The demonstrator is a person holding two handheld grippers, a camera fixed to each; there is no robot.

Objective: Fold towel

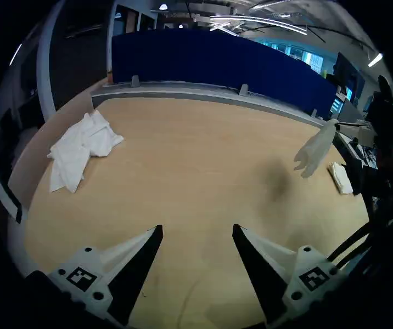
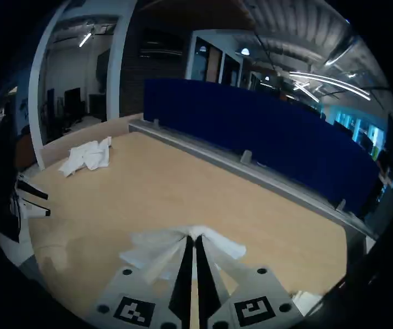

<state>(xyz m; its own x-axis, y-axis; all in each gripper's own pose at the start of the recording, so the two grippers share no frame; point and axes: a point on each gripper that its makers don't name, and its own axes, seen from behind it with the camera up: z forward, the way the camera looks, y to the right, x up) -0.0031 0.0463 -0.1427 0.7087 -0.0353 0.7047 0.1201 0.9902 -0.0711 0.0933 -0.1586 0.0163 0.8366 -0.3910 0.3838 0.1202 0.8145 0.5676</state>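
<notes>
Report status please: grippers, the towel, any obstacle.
Left gripper open, over the table. Right gripper shut on a white towel, held in the air. Crumpled towels lie far off, not in the way.

Tabletop (image 1: 196,164) centre open; crumpled towels (image 1: 81,147) far left; divider (image 1: 218,60) behind

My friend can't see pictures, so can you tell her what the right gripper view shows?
The right gripper is shut on a white towel, whose cloth bunches out on both sides of it. Below lies a light wooden table, with a crumpled towel far off at its left and a blue divider along its back.
</notes>
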